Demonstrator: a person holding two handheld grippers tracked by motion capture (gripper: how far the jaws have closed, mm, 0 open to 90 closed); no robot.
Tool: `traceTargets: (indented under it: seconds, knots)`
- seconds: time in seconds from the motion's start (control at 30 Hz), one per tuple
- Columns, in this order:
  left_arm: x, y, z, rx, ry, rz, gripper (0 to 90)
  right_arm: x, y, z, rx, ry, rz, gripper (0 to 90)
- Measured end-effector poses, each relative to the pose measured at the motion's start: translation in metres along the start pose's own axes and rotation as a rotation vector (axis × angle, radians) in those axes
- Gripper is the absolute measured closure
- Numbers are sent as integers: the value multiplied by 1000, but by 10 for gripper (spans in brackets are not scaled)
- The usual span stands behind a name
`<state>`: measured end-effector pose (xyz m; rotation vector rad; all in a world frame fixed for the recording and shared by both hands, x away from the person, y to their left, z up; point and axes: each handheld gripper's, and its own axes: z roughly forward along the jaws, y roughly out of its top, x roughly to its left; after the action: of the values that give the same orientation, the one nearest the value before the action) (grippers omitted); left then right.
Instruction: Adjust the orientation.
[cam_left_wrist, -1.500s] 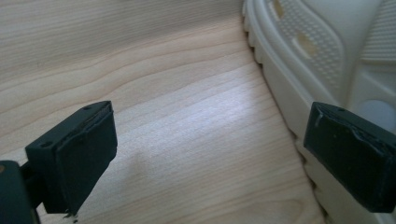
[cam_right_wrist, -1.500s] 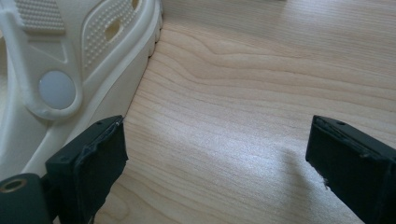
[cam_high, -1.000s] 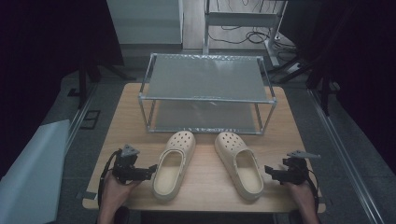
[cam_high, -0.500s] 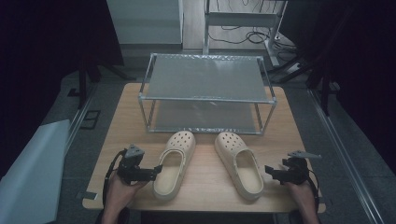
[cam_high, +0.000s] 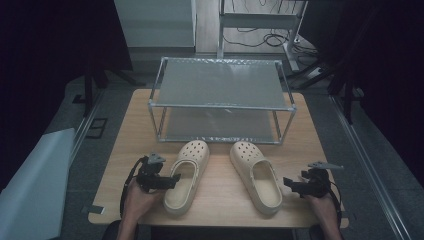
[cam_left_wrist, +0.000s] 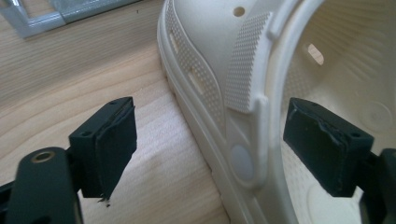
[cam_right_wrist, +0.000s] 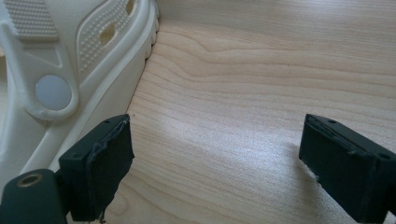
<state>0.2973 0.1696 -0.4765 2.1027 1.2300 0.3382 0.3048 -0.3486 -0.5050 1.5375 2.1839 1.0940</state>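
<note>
The left hand-held gripper (cam_left_wrist: 210, 154), jaws just closing yet unclamped, straddled the cream perforated foam clog's (cam_left_wrist: 243, 93) sidewall; seating deeper should secure it. The right hand-held gripper (cam_right_wrist: 215, 172) gaped, empty.

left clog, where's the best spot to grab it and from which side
Grip the left clog by its outer side wall near the strap rivet, coming in from its outer side. That wall stands upright and thin beside the open foot hole, so one jaw fits inside and one outside. The left gripper already straddles it, jaws closing in but not yet pressing.
</note>
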Motion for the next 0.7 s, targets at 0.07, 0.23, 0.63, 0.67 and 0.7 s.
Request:
traceTargets:
  seconds: [0.07,0.23,0.63,0.67,0.7]
  knots:
    - [-1,3,3,5,-1,3,220,0,0,1,1,-1,-4,102]
    - [-2,10,13,37,3,-3,314,1,0,1,7,2,-3,109]
    - [2,18,25,87,-19,-75,497,1,0,2,18,8,-6,124]
    - [2,19,25,90,-30,-81,529,1,-1,3,17,8,-5,126]
    - [2,19,25,91,-27,-83,538,1,-1,3,17,9,-5,128]
